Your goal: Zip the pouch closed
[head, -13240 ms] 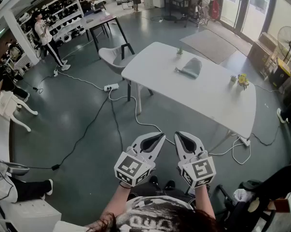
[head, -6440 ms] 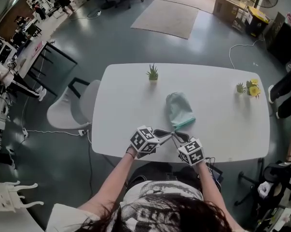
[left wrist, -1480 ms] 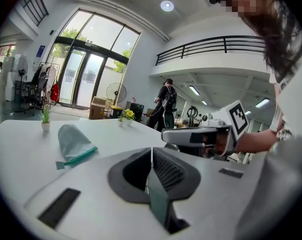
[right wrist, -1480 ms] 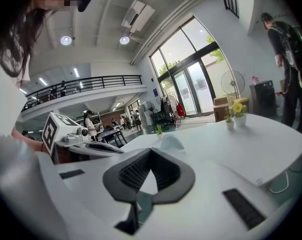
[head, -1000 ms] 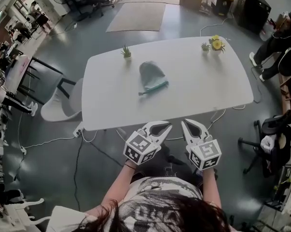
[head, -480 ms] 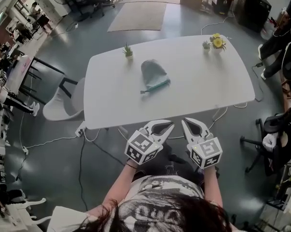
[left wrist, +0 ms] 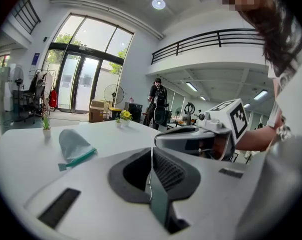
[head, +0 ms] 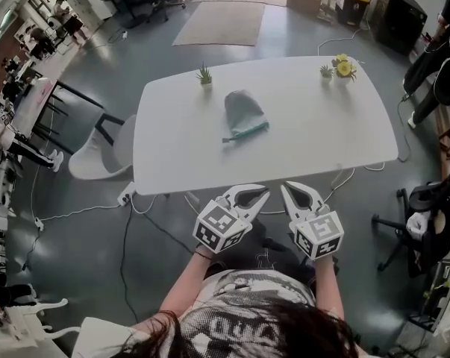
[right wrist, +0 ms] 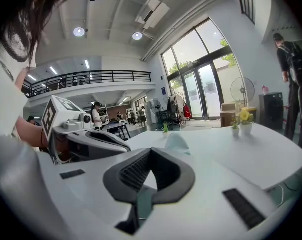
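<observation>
The grey-green pouch (head: 243, 112) lies on the white table (head: 314, 136), its teal zipper edge toward me and a pull tab at its left end. It also shows in the left gripper view (left wrist: 74, 144) and the right gripper view (right wrist: 177, 143). My left gripper (head: 262, 193) (left wrist: 152, 151) and right gripper (head: 286, 190) (right wrist: 151, 151) hang side by side in front of my body, off the table's near edge and well short of the pouch. Both are shut with nothing between the jaws.
A small green plant (head: 204, 74) and a pot of yellow flowers (head: 342, 67) stand at the table's far edge. A white chair (head: 98, 155) sits to the left, an office chair (head: 426, 215) to the right. Cables (head: 135, 207) run across the floor under the table.
Several seconds ago both grippers were at the pouch on the table; now they are pulled back off it. Over the last second they keep still, and the head view drifts slightly.
</observation>
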The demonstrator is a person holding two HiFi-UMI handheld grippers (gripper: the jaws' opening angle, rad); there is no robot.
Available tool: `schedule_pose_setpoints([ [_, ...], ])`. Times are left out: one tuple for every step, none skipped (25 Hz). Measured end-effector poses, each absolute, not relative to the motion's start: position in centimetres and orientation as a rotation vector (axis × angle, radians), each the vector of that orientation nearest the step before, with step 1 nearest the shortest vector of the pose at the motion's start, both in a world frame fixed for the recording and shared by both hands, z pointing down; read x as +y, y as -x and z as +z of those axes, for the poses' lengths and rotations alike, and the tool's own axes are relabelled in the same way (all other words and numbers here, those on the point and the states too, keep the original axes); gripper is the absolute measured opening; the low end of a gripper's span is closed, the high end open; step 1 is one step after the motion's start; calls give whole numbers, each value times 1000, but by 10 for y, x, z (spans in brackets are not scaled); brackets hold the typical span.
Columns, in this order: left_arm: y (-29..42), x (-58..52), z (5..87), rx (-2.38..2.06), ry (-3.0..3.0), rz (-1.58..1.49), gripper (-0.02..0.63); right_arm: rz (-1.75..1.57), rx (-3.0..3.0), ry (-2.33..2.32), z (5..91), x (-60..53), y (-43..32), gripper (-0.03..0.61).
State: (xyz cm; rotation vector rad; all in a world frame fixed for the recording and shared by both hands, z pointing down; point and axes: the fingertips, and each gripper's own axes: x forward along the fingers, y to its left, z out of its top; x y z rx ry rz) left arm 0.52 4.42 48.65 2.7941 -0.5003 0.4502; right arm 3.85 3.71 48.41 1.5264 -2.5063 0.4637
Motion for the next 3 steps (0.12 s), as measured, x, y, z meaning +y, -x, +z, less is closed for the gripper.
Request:
schedule_pose_setpoints([
  [-5,44,487,-502,-2793,451,20,464,-2507,-1524,485,37,-38,-3],
  [-5,43,487,-504,-2793,452,20,464,-2508,-1522,485,36,-38,-3],
  [-5,43,488,-506,-2792,452,20,464,-2509,-1520,485,36,-39,-4],
])
